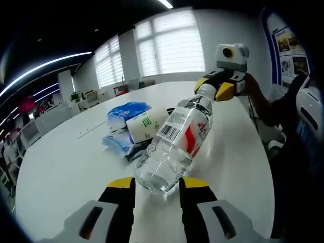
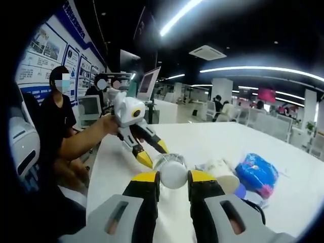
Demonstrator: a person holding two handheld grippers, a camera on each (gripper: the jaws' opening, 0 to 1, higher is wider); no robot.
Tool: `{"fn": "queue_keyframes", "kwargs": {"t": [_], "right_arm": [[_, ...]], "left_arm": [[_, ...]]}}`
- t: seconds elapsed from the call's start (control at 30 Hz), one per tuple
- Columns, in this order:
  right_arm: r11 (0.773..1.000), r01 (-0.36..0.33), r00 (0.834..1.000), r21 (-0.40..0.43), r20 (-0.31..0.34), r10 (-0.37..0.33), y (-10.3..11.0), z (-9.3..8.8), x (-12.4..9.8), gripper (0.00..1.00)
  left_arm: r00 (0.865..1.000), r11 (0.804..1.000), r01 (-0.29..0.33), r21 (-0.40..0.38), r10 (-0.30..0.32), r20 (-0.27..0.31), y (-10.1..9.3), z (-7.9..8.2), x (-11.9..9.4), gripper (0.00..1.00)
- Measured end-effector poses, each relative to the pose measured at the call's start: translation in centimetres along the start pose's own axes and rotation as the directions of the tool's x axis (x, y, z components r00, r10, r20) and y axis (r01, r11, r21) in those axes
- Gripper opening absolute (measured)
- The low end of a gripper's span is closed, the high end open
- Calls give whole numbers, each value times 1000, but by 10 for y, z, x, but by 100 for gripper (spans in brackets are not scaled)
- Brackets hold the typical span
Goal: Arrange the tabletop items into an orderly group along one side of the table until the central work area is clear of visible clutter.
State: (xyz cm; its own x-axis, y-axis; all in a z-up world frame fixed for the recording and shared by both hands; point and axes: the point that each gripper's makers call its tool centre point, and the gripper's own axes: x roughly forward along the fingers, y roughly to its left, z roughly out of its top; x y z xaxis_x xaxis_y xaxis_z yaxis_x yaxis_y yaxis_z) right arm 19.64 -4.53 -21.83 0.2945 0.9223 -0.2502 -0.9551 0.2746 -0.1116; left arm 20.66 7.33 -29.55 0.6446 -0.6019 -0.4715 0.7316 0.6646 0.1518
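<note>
Left gripper (image 1: 157, 185): my jaws are clamped on the base of the water bottle (image 1: 174, 147), one yellow-tipped finger on each side of it.
Right gripper (image 2: 173, 176): my jaws pinch the bottle's white cap (image 2: 173, 174); in the left gripper view this claw (image 1: 218, 88) sits at the far neck end.
Water bottle: clear plastic with a red and white label and a barcode, held lengthwise between my two claws, lifted off the table, base near me and neck far in the left gripper view.
Paper cup (image 1: 147, 124): lying on its side just left of the bottle, white with a green mark, resting on the packets.
Blue packets (image 1: 126, 114): two soft blue and white packs, one on the other, left of the bottle; the top one (image 2: 257, 174) shows to the right in the right gripper view.
Table (image 1: 66, 162): broad, white, round-cornered; the cup and packs sit near its middle.
Beyond: windows with blinds far off; office chairs and desks along the left; seated people by a poster wall in the right gripper view.
</note>
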Motion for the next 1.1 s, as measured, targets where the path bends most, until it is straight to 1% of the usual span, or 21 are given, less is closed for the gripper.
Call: {"fn": "queue_keyframes", "kwargs": {"t": [0.37, 0.7, 1.1], "right_arm": [[1000, -12, 1000, -1, 13, 12, 0, 10, 6, 20], [1000, -23, 1000, -7, 11, 23, -1, 17, 11, 20], [1000, -24, 999, 1, 45, 24, -4, 26, 19, 20]], "left_arm": [[1000, 1000, -10, 0, 10, -13, 1, -3, 1, 34], [999, 1000, -17, 4, 17, -27, 2, -6, 1, 35], [999, 1000, -23, 2, 23, -37, 4, -10, 2, 37]]}}
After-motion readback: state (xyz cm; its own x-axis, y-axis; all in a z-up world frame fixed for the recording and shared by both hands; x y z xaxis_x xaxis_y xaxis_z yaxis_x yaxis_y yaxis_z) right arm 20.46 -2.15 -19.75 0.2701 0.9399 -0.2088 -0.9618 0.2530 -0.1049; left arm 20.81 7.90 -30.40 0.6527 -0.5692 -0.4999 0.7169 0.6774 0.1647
